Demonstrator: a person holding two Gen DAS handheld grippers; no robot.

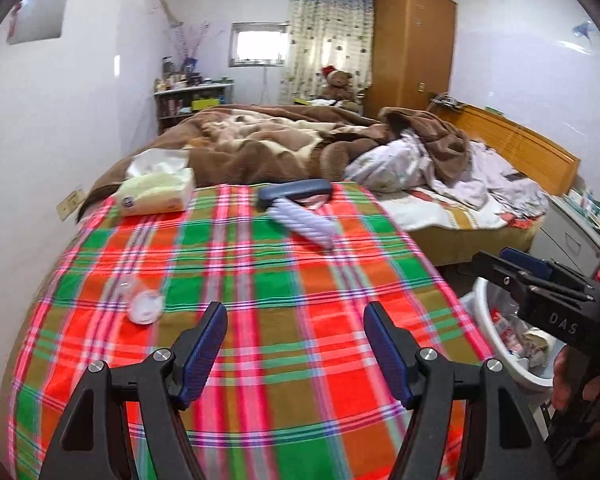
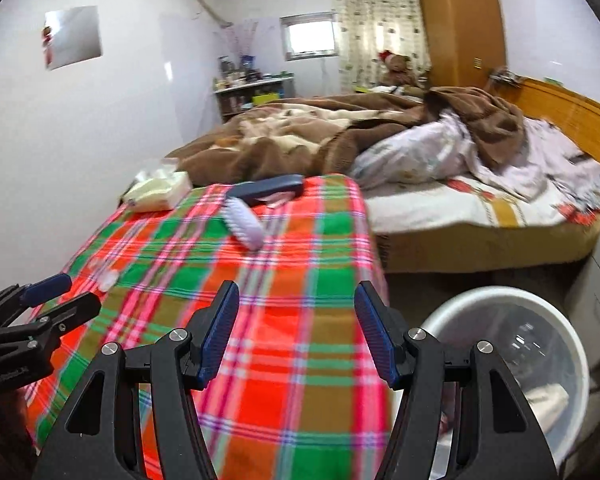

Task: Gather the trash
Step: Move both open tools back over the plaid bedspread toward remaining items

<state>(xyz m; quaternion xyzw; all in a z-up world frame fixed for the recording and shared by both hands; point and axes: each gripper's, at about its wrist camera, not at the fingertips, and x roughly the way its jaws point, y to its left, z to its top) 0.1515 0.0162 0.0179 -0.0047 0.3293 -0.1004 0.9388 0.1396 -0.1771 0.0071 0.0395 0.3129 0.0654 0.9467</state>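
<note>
A small clear plastic cup with a white lid [image 1: 140,300] lies on the plaid cloth [image 1: 260,320] at the left; it shows blurred in the right wrist view [image 2: 106,276]. My left gripper [image 1: 294,340] is open and empty, hovering above the cloth to the right of the cup. My right gripper [image 2: 296,330] is open and empty over the cloth's right part. A white trash bin [image 2: 500,320] stands on the floor at the right, with wrappers inside [image 1: 516,340]. The right gripper also shows in the left wrist view [image 1: 500,268], above the bin.
A tissue pack [image 1: 156,192] and a white brush with a dark blue handle [image 1: 300,208] lie at the cloth's far end. Beyond is a bed with a brown blanket [image 1: 280,140]. A white cabinet [image 1: 572,236] stands right of the bin.
</note>
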